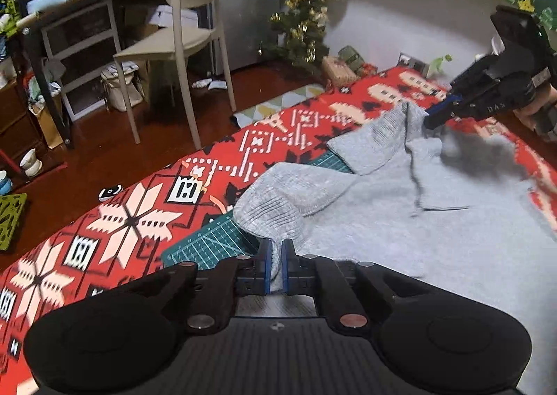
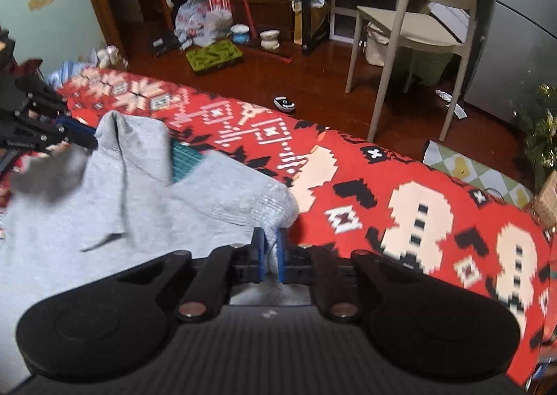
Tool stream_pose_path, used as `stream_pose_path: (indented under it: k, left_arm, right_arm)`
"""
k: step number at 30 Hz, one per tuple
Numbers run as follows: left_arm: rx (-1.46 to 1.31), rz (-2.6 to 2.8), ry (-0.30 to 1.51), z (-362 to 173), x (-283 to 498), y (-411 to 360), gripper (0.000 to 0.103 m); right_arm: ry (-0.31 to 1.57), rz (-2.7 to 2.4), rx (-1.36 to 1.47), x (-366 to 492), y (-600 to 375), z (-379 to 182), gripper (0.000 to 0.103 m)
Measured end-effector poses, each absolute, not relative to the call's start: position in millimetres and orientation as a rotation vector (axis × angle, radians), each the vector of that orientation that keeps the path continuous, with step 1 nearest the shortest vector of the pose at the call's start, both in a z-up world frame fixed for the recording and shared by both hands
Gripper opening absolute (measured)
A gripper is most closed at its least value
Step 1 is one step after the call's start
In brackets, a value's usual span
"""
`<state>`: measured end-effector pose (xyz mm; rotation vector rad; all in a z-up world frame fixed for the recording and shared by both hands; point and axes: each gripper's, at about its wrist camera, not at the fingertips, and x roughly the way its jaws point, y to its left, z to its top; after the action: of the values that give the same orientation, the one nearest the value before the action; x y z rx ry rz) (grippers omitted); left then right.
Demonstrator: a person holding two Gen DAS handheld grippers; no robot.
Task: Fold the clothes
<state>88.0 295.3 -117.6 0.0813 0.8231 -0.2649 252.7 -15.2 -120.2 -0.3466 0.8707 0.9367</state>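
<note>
Grey knit sweater [image 1: 400, 221] looks soft and limp; left claw [image 1: 276, 268] and right claw [image 2: 271, 255] each pinch its ribbed edge, a sound hold.

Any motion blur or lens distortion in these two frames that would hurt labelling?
Left wrist view: the grey sweater smears near the right hand-held gripper, with a dark blurred patch; the left hand-held gripper is sharp. Right wrist view: similar smear at far left, and the red patterned blanket bows from fisheye distortion. Lighting is dim and warm.
</note>
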Motion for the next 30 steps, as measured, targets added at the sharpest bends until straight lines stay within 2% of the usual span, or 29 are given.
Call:
stream_pose_path:
  k: [8, 18, 22, 30]
  left_arm:
    - [0.036, -0.324, 0.796, -72.5, 14.2, 272.3, 0.005]
    - [-0.092, -0.401, 0.913, -58.8, -51.1, 246.3, 0.005]
    - [-0.200, -0.357, 0.929, -67.6, -38.8, 257.7, 0.005]
    - [-0.319, -0.218, 0.940, -97.8, 40.0, 286.8, 0.005]
  right_arm:
    - [0.925, 0.971, -0.196, 179.8, -57.1, -72.4, 0.007]
    - [1.096, 1.000, -0.029, 95.5, -102.8, -53.7, 0.007]
    - [1.107, 0.957, 0.019, 109.9, -105.8, -63.9, 0.007]
    - [1.087, 0.880, 0.024, 188.0, -68.5, -93.3, 0.007]
